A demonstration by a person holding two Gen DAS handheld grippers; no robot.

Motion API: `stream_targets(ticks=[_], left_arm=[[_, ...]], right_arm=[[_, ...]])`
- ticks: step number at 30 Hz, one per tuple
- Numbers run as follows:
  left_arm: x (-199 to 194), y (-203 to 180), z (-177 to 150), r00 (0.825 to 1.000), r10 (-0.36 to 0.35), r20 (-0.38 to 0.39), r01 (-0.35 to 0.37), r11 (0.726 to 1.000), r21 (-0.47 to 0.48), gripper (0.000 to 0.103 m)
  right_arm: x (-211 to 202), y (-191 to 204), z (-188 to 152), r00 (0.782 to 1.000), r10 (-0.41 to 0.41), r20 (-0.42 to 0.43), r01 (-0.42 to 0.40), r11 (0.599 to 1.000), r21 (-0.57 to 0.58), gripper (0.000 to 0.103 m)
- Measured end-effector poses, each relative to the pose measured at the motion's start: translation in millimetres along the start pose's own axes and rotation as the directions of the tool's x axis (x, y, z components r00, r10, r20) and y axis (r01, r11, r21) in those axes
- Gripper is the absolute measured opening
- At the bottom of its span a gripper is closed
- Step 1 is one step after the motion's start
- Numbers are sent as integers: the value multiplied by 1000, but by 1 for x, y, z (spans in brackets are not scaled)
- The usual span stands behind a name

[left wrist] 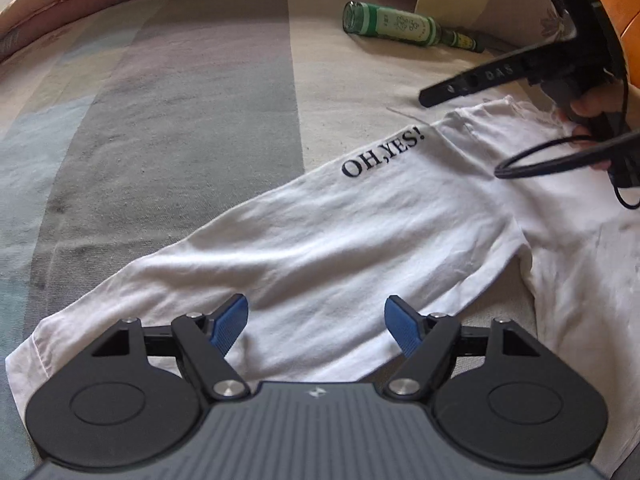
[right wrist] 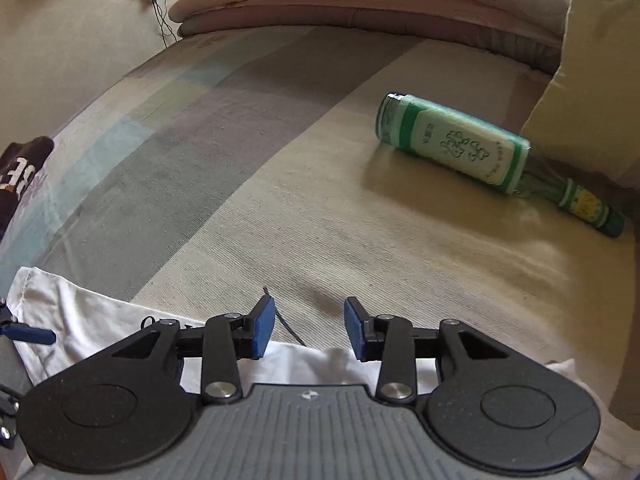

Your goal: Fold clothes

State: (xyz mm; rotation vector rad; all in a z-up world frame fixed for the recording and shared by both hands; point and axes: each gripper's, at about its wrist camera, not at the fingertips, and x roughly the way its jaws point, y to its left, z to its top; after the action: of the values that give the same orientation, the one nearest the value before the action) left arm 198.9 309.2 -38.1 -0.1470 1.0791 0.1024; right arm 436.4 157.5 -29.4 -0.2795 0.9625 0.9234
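Note:
A white long-sleeved top (left wrist: 360,240) printed "OH,YES!" lies flat on the striped bed sheet (left wrist: 180,120). My left gripper (left wrist: 316,326) hovers over its near end, blue pads wide apart and holding nothing. At the upper right a hand (left wrist: 588,108) holds the right gripper over the top's far end, one of its black fingers (left wrist: 468,82) pointing left. In the right wrist view my right gripper (right wrist: 310,328) is open above the edge of the white top (right wrist: 100,320), with nothing between its pads.
A green glass bottle (right wrist: 460,148) lies on its side on the sheet, beyond the top. A folded quilt (right wrist: 360,4) runs along the far edge, with a pale pillow (right wrist: 592,80) at the right. A dark garment (right wrist: 20,172) sits at the left edge.

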Motion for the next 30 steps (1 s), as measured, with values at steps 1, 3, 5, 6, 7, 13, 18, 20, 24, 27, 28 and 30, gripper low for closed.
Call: stream_targets(ticks=[1,3,5,6,7,13,18,20,24,27,28,30], left_arm=[[0,2,-1,1000,13,-1,-13,1000,-8,75],[4,6,-2,999,45,-20,-45,999,-27,75],[9,12,-7,997,62,-39,-64,996,-57,75],[9,13,-10,998,59,-29,-60,996,-70,75],[8,15,-12,998,58,-20,-59,995,-79,76],[4,22,-18,994,101,-47,-104,992,-67,79],[-9,37,-13,986,134,-94,-144,983,-112,74],[-17,38,-5,990,129,-57,-134,985,-110,75],[-15,26,31,999,26,29,-23,995,-96,75],[3,2,68,991,-112,76,117,991,-66,75],[11,-11,79,984,-162,79,167,985,-53,75],[28,-39,98,967,-249,50,249,968,-12,75]], right_arm=[[-7,-1,-6,999,-42,0,42,999,-12,53],[-15,-6,-19,992,-124,-19,124,992,-18,54],[-11,-12,-31,987,-151,-54,152,988,17,59],[-7,-14,-37,985,-156,-70,159,987,37,62],[-3,-16,-42,983,-163,-80,167,985,51,66],[26,-30,-18,971,-241,0,240,967,86,90],[-1,-34,-12,979,-203,-6,202,975,95,90],[-24,-28,-25,981,-194,4,193,978,72,91],[-60,-17,-68,979,-199,-33,200,979,38,94],[-80,-7,-105,973,-218,-79,219,976,4,94],[-85,-4,-116,970,-225,-91,225,974,-8,94],[-93,1,-135,964,-245,-104,243,970,-25,94]])
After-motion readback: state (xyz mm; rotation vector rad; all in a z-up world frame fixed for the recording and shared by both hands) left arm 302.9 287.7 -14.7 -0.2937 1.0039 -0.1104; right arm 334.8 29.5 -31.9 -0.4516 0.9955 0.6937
